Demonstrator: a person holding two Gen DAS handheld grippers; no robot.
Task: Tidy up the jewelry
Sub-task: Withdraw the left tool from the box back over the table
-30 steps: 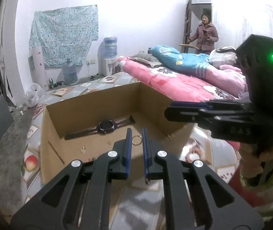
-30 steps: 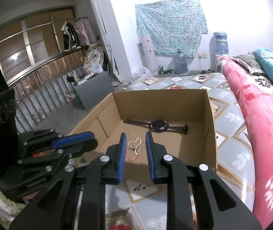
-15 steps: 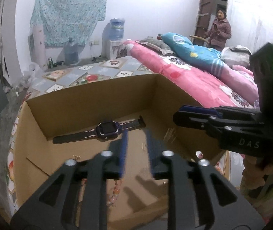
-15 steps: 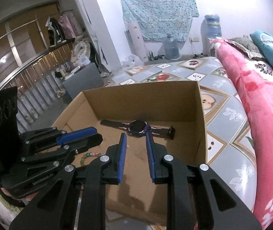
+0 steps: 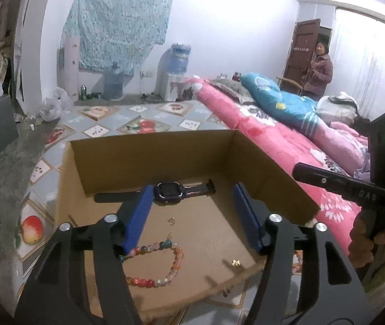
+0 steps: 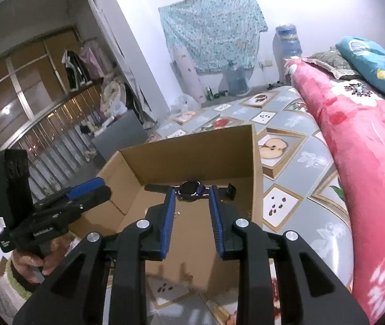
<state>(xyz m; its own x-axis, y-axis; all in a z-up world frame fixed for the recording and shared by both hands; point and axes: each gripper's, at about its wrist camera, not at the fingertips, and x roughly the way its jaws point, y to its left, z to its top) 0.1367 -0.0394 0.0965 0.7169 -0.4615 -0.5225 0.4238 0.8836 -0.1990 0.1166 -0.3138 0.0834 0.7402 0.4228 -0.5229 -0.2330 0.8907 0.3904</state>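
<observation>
I hover both grippers over the cardboard box (image 5: 271, 178), left gripper (image 5: 192, 216) just spreading wide and empty, right gripper (image 6: 192, 216) parted, empty too, the bead bracelet (image 5: 162, 260) below my left fingertips, the watch (image 5: 168, 192) beyond them; next I should descend onto the bracelet.

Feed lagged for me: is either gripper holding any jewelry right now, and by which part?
Nothing is held. The left gripper has just been opening, the right gripper opening slightly; both are empty above the cardboard box.

Left gripper (image 5: 192, 216) and right gripper (image 6: 192, 222), jaws parted, empty.

Black grippers (image 5: 192, 214), blue pads (image 5: 138, 214), silver screws
</observation>
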